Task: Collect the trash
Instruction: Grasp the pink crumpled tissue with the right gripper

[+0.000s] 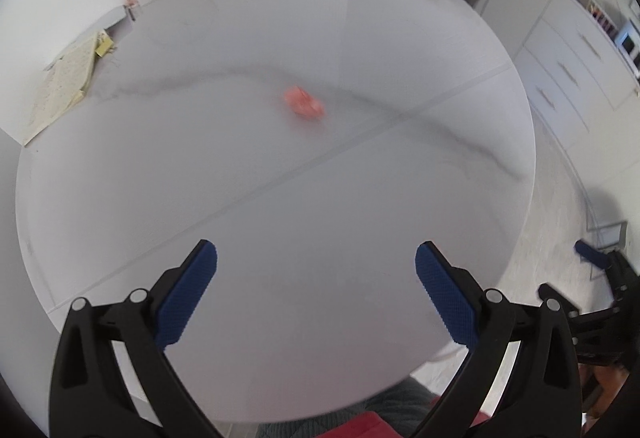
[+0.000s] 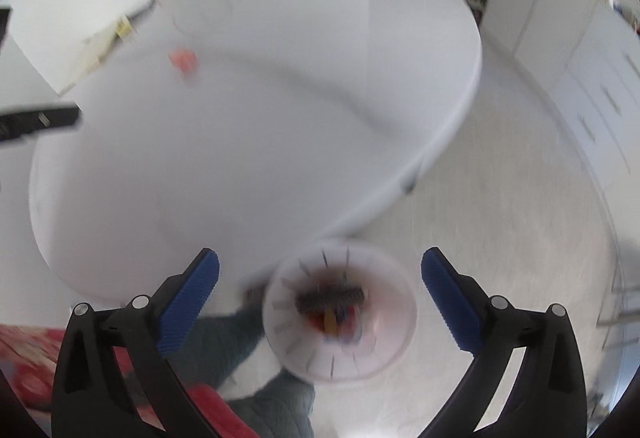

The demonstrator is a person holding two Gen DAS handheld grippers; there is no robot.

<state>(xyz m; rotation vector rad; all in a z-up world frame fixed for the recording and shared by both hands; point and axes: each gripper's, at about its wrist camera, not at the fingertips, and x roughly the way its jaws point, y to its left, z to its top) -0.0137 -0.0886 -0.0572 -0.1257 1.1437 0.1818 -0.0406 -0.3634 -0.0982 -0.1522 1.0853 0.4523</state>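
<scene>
now | left claw (image 1: pixel 316 270) open above table (image 1: pixel 240 197) | right claw (image 2: pixel 320 274) open over blurred, seemingly white bin (image 2: pixel 396 322)

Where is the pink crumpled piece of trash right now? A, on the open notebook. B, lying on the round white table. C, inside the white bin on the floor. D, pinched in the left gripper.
B: the pink crumpled piece lies alone on the round white table, well ahead of the left gripper, whose jaws are spread wide and hold nothing.
</scene>
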